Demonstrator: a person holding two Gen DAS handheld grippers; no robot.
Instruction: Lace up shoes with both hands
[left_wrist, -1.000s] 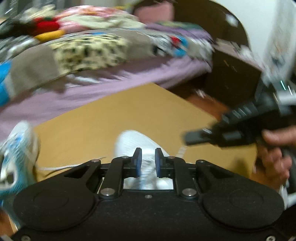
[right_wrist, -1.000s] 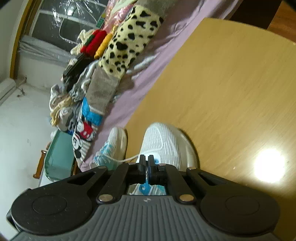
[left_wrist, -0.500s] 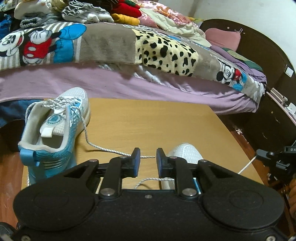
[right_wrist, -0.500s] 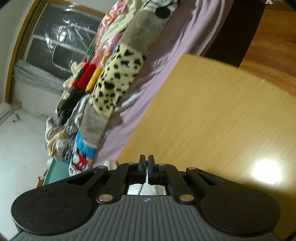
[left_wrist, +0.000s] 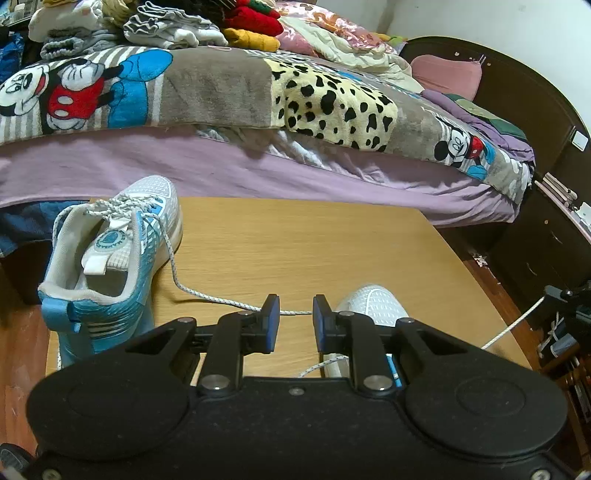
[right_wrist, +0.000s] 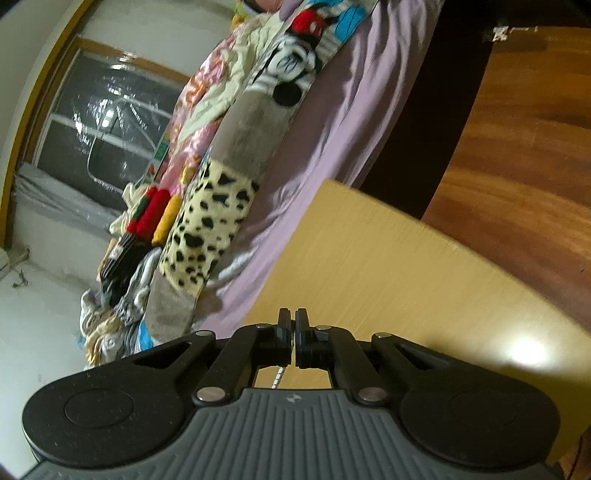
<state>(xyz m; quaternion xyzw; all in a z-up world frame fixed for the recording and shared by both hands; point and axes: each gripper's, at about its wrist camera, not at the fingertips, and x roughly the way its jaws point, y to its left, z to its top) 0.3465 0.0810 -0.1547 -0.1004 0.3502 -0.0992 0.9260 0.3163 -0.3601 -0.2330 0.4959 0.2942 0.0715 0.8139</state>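
While my right gripper (right_wrist: 295, 334) stays off beyond the table's right-hand edge, its jaws pressed together on a white speckled lace (left_wrist: 511, 327), my left gripper (left_wrist: 294, 323) hangs low over the near end of the wooden table (left_wrist: 303, 240), jaws a little apart and pinching nothing. They have just been opening; a second strand (left_wrist: 221, 301) merely runs across the tabletop behind the blue pads (left_wrist: 273, 323). Directly beneath that gripper sits the shoe being laced (left_wrist: 373, 304), only its white mesh toe and a sliver of blue tongue showing past the fingers, with the pulled lace running from it, clear of the table, to the right gripper's black tip at the frame's edge. From the right wrist camera a short length of that lace shows just below the closed pads, tabletop beyond. Farther back on the left stands the second sneaker (left_wrist: 114, 266), blue at the heel, white at the toe, already laced, and the loose strand trails from its eyelets toward me. Behind the table lie the purple sheet and patchwork blanket of a bed (left_wrist: 258, 162). The risk, as I judge it, is in the pull: hauled harder sideways, the taut lace could drag the near shoe off the edge or slip out of an eyelet, and my left jaws might close on the wrong shoe's strand.
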